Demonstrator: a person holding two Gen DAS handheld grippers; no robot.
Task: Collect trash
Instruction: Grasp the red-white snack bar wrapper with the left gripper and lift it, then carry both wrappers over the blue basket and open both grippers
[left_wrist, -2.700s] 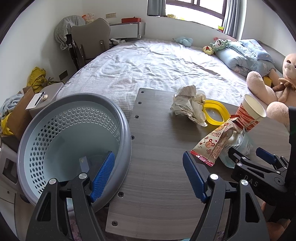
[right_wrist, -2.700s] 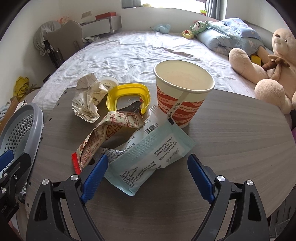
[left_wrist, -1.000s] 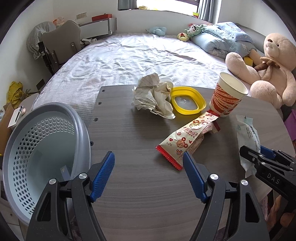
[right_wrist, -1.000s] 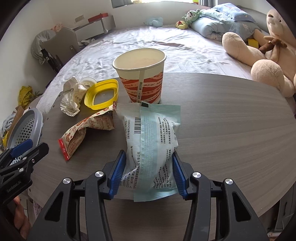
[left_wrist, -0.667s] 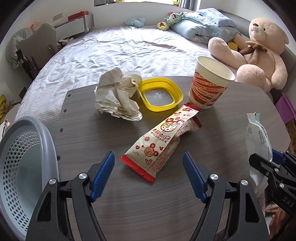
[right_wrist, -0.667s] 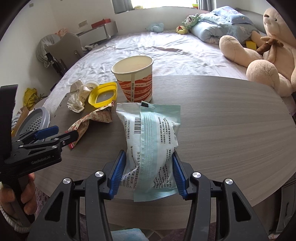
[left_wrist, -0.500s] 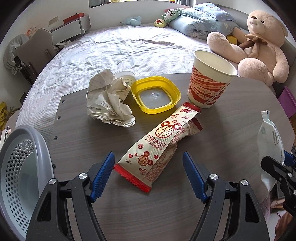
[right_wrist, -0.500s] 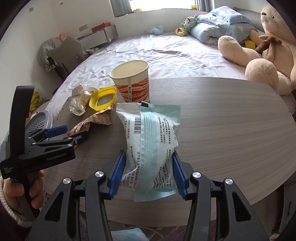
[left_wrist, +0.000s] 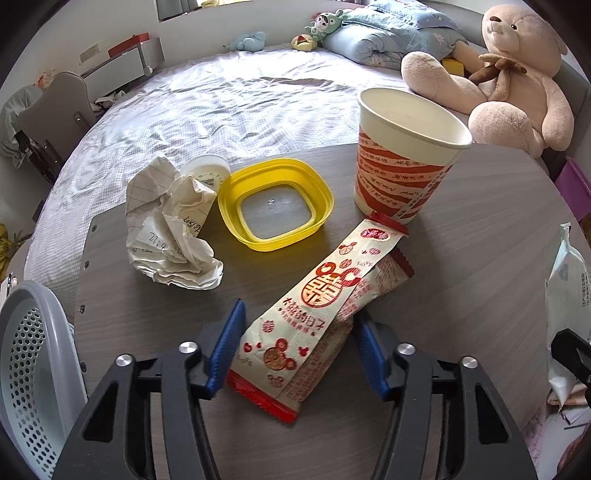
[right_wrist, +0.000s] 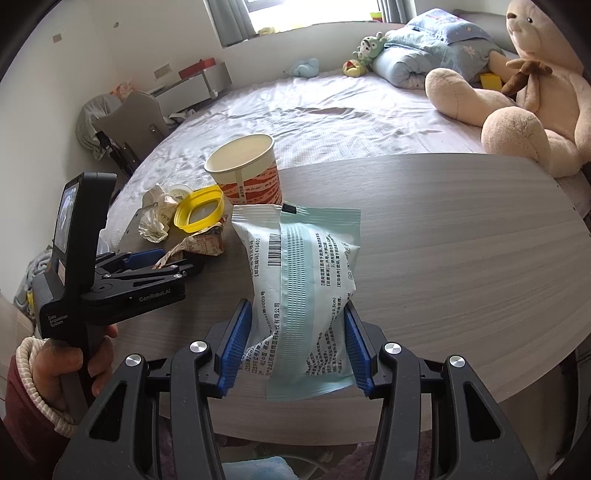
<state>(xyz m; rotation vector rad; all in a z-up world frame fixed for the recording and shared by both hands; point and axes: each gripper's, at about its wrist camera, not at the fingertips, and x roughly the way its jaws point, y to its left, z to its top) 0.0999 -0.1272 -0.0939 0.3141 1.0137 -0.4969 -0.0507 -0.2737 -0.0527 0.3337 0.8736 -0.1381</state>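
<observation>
The left gripper (left_wrist: 299, 350) is held low over the near edge of the table (left_wrist: 480, 258), pointing forward across it, and its blue pads (left_wrist: 225, 350) are closed in on the near end of the snack wrapper (left_wrist: 317, 310), one pad against each long side, so it is grasping the wrapper. The wrapper lies flat on the table, running diagonally away to the right, its far red end just in front of the paper cup (left_wrist: 402, 162). The cup stands upright; to its left sits a yellow lid (left_wrist: 275, 206), then a crumpled paper (left_wrist: 170, 229) with a small white tub (left_wrist: 208, 171) behind it, touching the paper. The grey basket (left_wrist: 37, 369) is off the table's left edge, beside and below the left gripper. In the right wrist view a hand (right_wrist: 70, 365) in a red sleeve with a pale cuff grips the left gripper's handle upright, knuckles toward the camera, with the tool's fingers reaching out level over the table toward the wrapper (right_wrist: 195, 247). The right gripper (right_wrist: 295, 343) is held off the near edge of the table, to the right of the left one, aimed forward and slightly down, and is clenched on the pale blue packet (right_wrist: 299, 295). The packet stands up between the pads, pinched at its lower half, its top edge free in the air above the tabletop and clear of the cup (right_wrist: 247, 166).
</observation>
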